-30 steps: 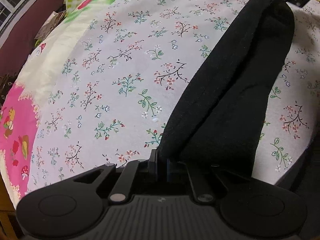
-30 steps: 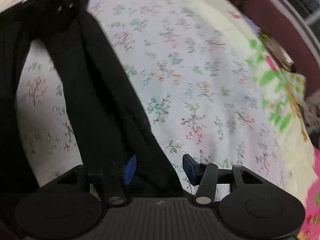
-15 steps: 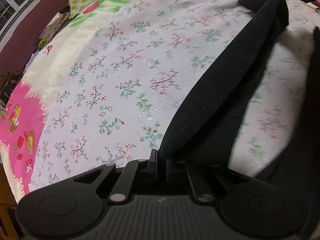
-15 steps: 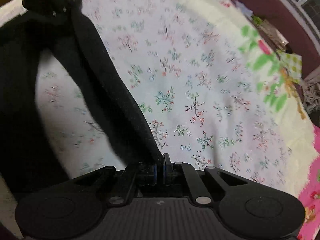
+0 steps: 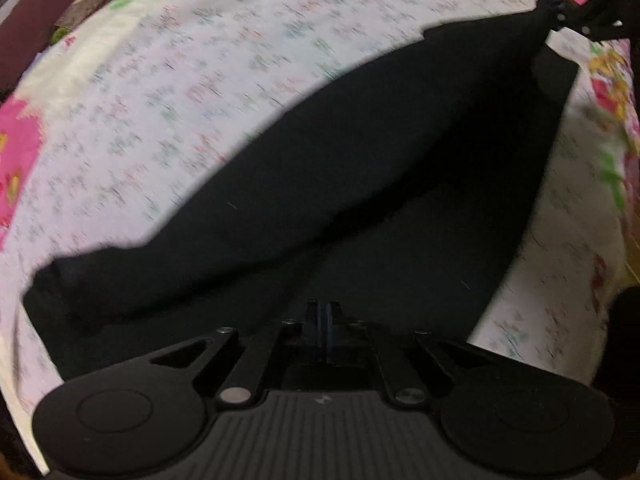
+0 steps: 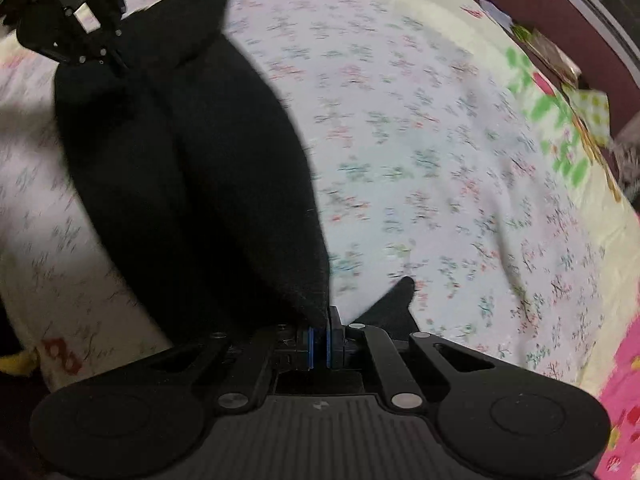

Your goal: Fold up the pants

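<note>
While stretched: pants (image 5: 360, 184) tool-to-tool (image 5: 323, 316)

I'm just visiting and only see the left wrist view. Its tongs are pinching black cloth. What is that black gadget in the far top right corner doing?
Observer: Those are the right tongs; their own camera shows them shut on the pants too.
Visitor: Is all the cloth tucked in there?
Observer: No, a small pointed flap of black cloth sticks out just right of them.
Visitor: Anything else I miss?
Observer: A yellow object at the bedsheet edge, too cut off to identify.
</note>
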